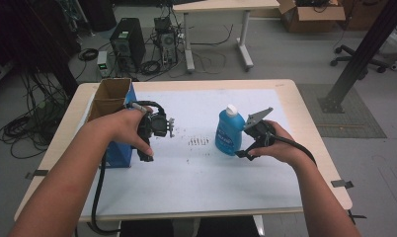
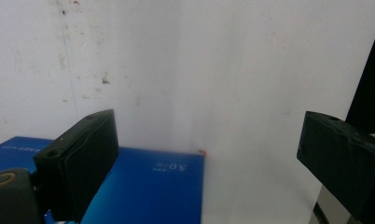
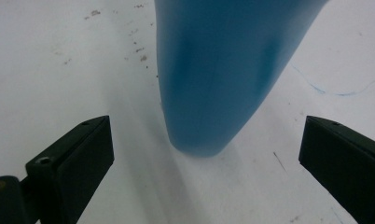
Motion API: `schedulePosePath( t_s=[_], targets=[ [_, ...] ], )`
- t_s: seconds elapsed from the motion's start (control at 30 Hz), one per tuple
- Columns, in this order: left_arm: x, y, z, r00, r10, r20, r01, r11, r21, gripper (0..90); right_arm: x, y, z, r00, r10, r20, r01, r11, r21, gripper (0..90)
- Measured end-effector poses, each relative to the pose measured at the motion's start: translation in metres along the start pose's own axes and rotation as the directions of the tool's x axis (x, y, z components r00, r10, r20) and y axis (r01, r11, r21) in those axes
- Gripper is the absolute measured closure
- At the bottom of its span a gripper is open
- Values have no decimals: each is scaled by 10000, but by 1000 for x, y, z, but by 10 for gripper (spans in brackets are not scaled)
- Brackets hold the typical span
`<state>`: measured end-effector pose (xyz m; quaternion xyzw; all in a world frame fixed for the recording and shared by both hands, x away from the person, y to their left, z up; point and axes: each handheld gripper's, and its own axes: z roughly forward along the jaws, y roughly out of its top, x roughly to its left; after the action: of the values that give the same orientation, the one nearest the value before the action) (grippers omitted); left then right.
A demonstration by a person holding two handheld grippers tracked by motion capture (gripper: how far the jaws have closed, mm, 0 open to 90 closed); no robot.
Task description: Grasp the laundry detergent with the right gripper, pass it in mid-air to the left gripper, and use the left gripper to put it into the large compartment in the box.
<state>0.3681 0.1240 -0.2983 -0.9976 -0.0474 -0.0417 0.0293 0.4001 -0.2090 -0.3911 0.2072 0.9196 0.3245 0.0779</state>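
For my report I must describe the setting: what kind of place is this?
Probably a lab or workshop. A computer tower stands on the floor among loose cables, another table stands behind, and a cardboard box sits on the floor.

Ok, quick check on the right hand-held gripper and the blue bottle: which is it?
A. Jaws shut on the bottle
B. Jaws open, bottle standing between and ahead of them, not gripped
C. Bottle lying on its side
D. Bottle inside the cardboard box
B: the right gripper view shows the right hand-held gripper with jaws spread wide and the blue bottle upright on the table beyond them, untouched.
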Motion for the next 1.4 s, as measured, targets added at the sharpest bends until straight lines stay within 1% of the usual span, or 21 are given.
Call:
schedulePosePath(
  t_s=[0.03,0.17,0.27,0.4,0.5,0.53,0.57,0.7,1.03,1.1,1.13,1.17,1.23,1.27,1.4],
  targets=[
    [0,0,0,10000,0,0,0,10000,0,60,0,0,1,10000,31,-25,-31,9999,-124,33],
    [-1,-1,1,9999,-2,114,2,10000,-64,61,0,0,5,9999,139,3,-139,9993,-349,30],
    [-1,-1,2,9999,29,125,-28,10000,-79,60,1,0,7,9999,165,-29,-166,9990,-427,30],
    [-2,-1,2,9999,60,157,-59,10000,-69,60,0,1,10,9996,285,50,-282,9982,-528,28],
    [-2,0,2,9998,126,168,-124,9999,-119,65,1,1,11,9982,577,169,-564,9961,-679,28],
    [-3,0,2,9998,82,185,-80,9999,-116,65,1,1,12,9978,639,160,-625,9953,-744,27],
    [-3,0,1,9997,147,175,-145,9998,-104,65,1,1,13,9976,688,120,-675,9940,-860,26],
    [-3,0,1,9998,148,162,-146,9998,-96,64,1,-2,15,9955,947,102,-923,9857,-1409,22],
    [-3,-1,1,9998,91,157,-89,9999,-89,63,7,1,18,9940,1080,187,-1012,9698,-2221,19],
    [-4,-1,1,9998,99,183,-97,9999,-114,64,7,1,19,9942,1047,260,-960,9683,-2306,19],
    [-4,-1,1,9997,154,174,-152,9998,-119,64,8,1,20,9920,1178,448,-1034,9640,-2449,15],
    [-5,-1,1,9998,131,178,-129,9998,-127,64,8,1,20,9906,1281,487,-1120,9615,-2510,18],
    [-4,-2,1,9998,123,163,-121,9998,-129,64,8,1,21,9886,1354,662,-1142,9596,-2570,16],
    [-4,-3,1,9998,128,161,-127,9999,-114,64,8,1,22,9872,1441,682,-1211,9562,-2664,17],
    [-4,-3,2,9998,93,186,-91,9998,-156,64,9,0,24,9830,1603,891,-1286,9488,-2884,16]
  ],
)
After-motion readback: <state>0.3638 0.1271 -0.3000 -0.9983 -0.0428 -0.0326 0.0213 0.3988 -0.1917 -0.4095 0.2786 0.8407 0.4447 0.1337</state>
